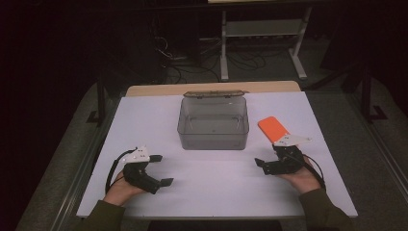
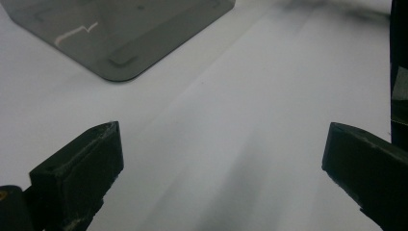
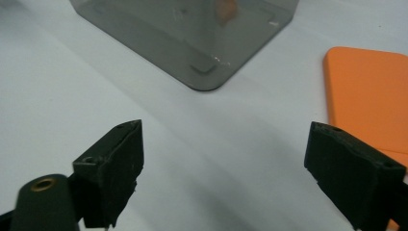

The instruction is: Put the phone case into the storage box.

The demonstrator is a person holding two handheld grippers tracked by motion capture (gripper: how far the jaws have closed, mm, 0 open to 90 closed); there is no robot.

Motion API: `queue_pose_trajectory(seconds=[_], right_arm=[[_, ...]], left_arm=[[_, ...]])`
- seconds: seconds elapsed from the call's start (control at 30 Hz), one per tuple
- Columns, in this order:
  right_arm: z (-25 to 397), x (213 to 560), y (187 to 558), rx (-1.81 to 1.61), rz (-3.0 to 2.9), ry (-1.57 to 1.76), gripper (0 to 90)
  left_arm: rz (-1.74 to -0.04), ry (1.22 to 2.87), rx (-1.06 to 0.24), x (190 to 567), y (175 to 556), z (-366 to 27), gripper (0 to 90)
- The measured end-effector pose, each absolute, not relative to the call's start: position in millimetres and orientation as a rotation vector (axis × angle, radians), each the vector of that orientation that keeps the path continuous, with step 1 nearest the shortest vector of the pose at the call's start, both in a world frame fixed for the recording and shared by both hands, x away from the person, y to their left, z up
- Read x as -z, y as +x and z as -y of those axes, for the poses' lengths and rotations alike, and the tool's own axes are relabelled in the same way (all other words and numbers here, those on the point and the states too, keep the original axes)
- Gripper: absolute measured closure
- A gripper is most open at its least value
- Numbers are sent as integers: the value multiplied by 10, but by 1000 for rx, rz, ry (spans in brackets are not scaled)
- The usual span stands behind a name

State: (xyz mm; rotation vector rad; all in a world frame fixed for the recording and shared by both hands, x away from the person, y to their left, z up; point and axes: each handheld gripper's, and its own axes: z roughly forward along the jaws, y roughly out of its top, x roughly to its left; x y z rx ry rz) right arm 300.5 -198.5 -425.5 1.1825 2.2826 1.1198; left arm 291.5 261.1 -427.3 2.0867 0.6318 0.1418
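Observation:
A clear grey plastic box (image 1: 213, 124) stands in the middle of the white table (image 1: 144, 120), its lid tipped open at the back and nothing visible inside. An orange flat slab (image 1: 272, 129) lies to its right. My left gripper (image 1: 162, 169) rests near the front left, open and empty, with the box corner (image 2: 115, 38) ahead of its jaws (image 2: 223, 163). My right gripper (image 1: 268, 156) sits at the front right, just in front of the orange slab, also open and empty. Between and beyond its jaws (image 3: 226, 159) I see the box (image 3: 192, 43) and the orange slab (image 3: 370, 96) at the right.
Bare white tabletop lies between the two grippers and in front of the box. A wooden strip (image 1: 211, 88) borders the far table edge. Beyond it stand a metal rack (image 1: 262, 38) and loose cables (image 1: 187, 62) on the dark floor.

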Motion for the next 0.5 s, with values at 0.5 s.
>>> queue_pose_trajectory(seconds=[0.5], right_arm=[[1898,4443,2711,-1214,-2288,1142,0]], left_arm=[[-626,2075,-145,4272,2911,-2607,0]])
